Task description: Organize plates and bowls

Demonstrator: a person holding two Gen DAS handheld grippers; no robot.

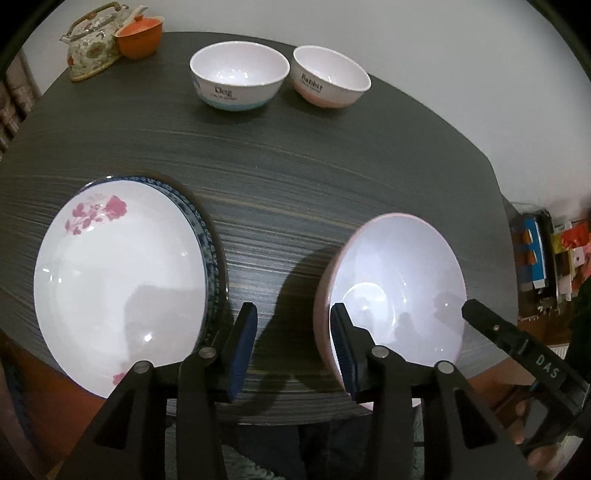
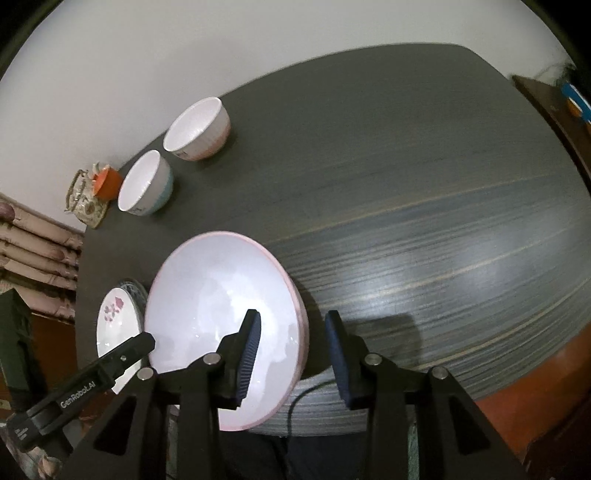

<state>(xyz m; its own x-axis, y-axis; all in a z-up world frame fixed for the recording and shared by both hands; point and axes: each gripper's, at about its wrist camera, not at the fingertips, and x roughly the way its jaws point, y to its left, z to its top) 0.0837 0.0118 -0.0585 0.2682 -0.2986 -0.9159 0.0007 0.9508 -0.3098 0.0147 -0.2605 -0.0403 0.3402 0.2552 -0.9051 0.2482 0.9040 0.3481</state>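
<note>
A wide pink-rimmed bowl (image 1: 399, 280) sits near the table's front edge; it also shows in the right wrist view (image 2: 218, 295). My left gripper (image 1: 293, 350) is open, its right finger at the bowl's left rim, its left finger over bare table. My right gripper (image 2: 293, 354) is open, its left finger over the bowl's inside, its right finger outside the right rim. A white plate with pink flowers (image 1: 122, 277) lies on a blue-patterned plate (image 1: 210, 243) at the left. A "Dog" bowl (image 1: 238, 75) and a "Rabbit" bowl (image 1: 328, 77) stand at the back.
A floral teapot (image 1: 92, 48) and an orange lidded cup (image 1: 140, 35) stand at the table's (image 1: 295, 166) far left corner. Boxes and clutter (image 1: 546, 254) lie off the table to the right. Stacked cushions (image 2: 37, 243) show to the left.
</note>
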